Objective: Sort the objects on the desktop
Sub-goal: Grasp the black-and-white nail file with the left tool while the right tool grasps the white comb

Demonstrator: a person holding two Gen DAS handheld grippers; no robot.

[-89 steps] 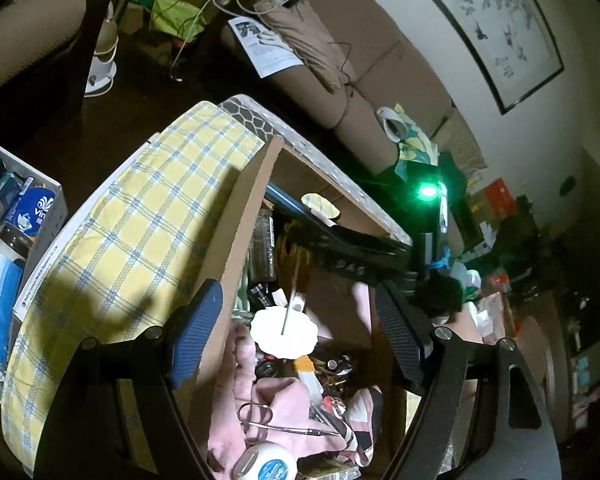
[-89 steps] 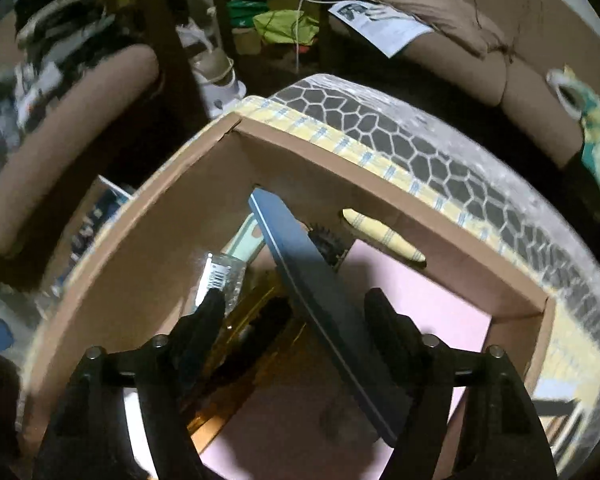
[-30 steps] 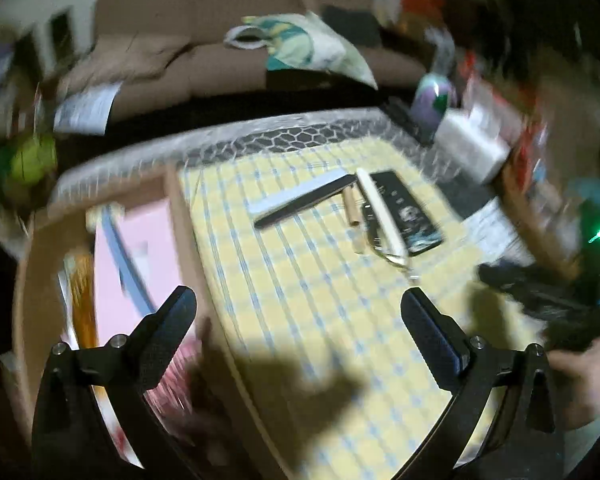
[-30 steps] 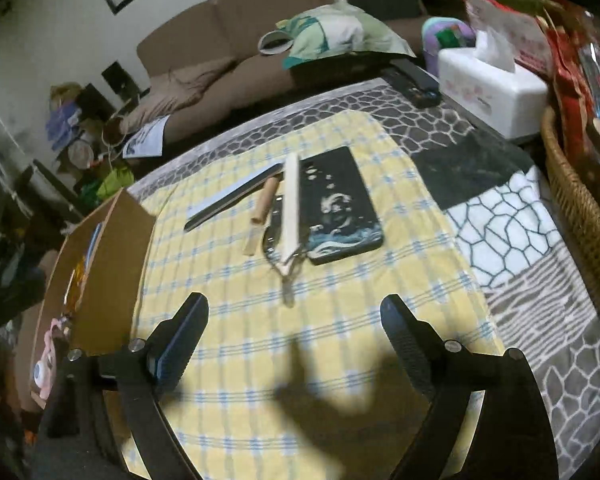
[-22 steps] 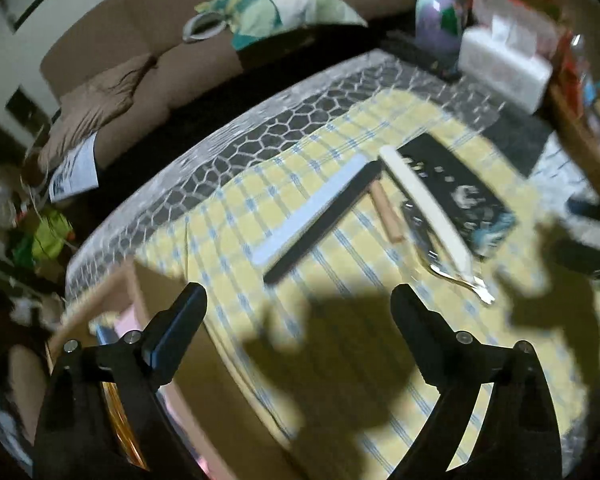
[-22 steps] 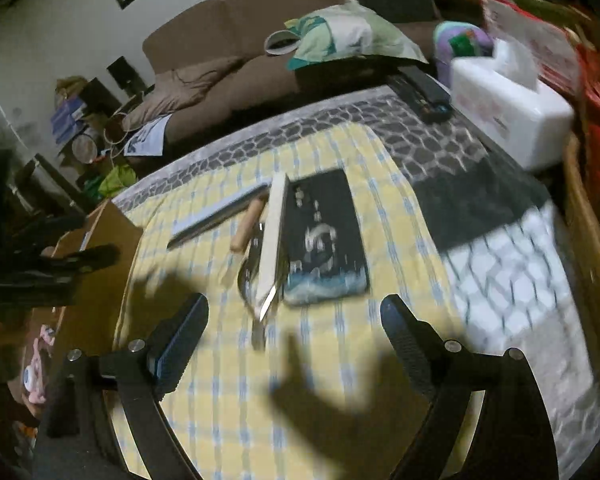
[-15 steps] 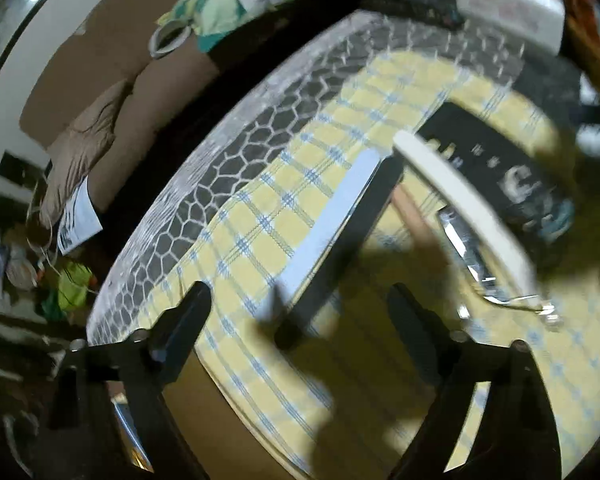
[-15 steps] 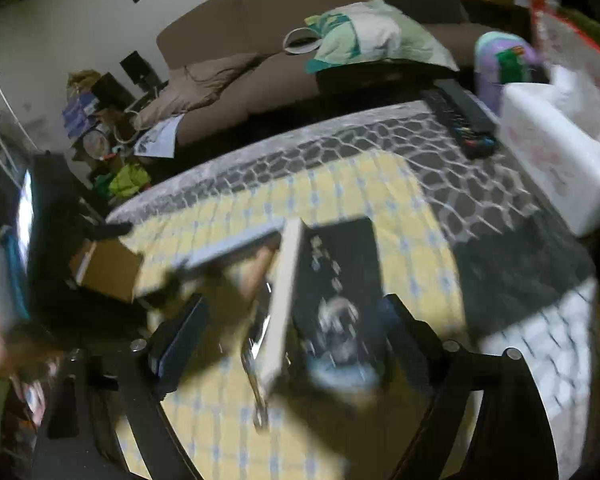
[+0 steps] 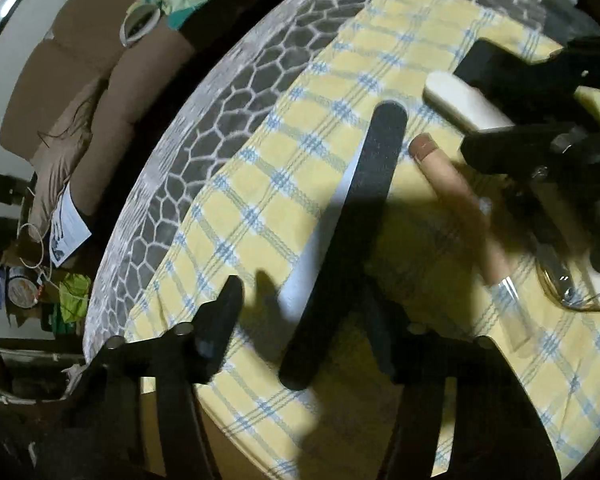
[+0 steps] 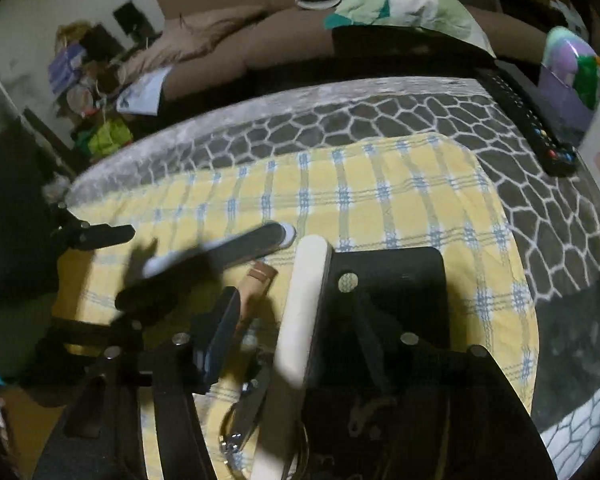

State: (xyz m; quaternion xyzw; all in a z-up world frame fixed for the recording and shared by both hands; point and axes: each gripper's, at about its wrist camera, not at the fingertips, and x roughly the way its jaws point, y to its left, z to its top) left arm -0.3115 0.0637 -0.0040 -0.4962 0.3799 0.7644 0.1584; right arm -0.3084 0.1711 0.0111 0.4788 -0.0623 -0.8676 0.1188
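Files lie on the checked cloth [image 9: 236, 216]. Left claw [image 9: 300, 332] has been closing astride the black file [image 9: 352, 216] (not yet pinching). Right claw [image 10: 296, 340], likewise closing, straddles the white file [image 10: 300, 320], pads apart.

Your left gripper [image 9: 300, 316] straddles the dark nail file [image 9: 348, 240], and shadow swallows the file's near end, so you can't tell whether the jaws touch it. Your right gripper [image 10: 300, 344] covers part of the black phone [image 10: 384, 292] and the white file [image 10: 300, 320], whose lower end runs off the frame. The scissors [image 10: 240, 428] beneath are mostly hidden.
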